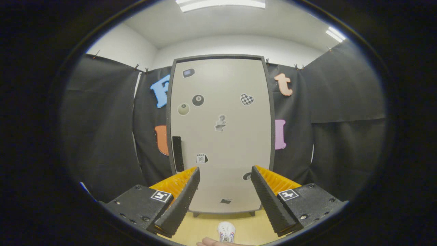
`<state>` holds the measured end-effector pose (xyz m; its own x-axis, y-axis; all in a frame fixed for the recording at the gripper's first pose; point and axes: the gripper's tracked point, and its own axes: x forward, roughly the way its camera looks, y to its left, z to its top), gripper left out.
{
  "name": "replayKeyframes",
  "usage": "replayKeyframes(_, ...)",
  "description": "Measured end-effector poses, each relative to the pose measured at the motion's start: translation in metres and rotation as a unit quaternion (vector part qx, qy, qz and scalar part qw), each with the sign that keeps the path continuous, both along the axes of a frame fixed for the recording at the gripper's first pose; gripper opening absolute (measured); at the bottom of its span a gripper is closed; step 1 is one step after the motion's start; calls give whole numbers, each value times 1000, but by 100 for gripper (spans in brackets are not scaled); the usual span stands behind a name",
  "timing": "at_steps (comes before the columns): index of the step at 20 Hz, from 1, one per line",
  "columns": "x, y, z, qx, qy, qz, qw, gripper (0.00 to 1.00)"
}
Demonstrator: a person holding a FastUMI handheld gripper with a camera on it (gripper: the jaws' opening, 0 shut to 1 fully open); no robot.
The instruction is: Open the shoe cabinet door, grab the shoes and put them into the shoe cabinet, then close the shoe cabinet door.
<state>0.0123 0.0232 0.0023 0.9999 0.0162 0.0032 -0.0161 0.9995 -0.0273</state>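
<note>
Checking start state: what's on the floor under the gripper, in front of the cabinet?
One white shoe on the floor, between the open gripper's fingers, before the closed cabinet door. Something skin-toned lies beside it, mostly cut off. No second shoe visible.

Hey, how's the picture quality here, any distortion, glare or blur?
Gripper view: fisheye bends the cabinet door edges outward; ceiling lights blow out to white glare; door stickers stay fairly sharp; the open gripper and the shoe below it look softer.

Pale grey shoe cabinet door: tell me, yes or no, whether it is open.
No: the pale grey shoe cabinet door sits flush in its dark frame beyond the open gripper, its black handle untouched.
</note>
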Motion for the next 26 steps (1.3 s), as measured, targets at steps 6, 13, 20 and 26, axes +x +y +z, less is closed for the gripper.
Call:
replayKeyframes(6, 32, 22, -10, 11, 20, 21, 1000, 99)
replayKeyframes(13, 76, 86, -14, 11, 18, 107, 994, 98)
replayKeyframes(20, 129, 127, -27, -9, 33, 114, 993, 99)
replayKeyframes(26, 179, 156, -44, -26, 54, 104, 993, 99)
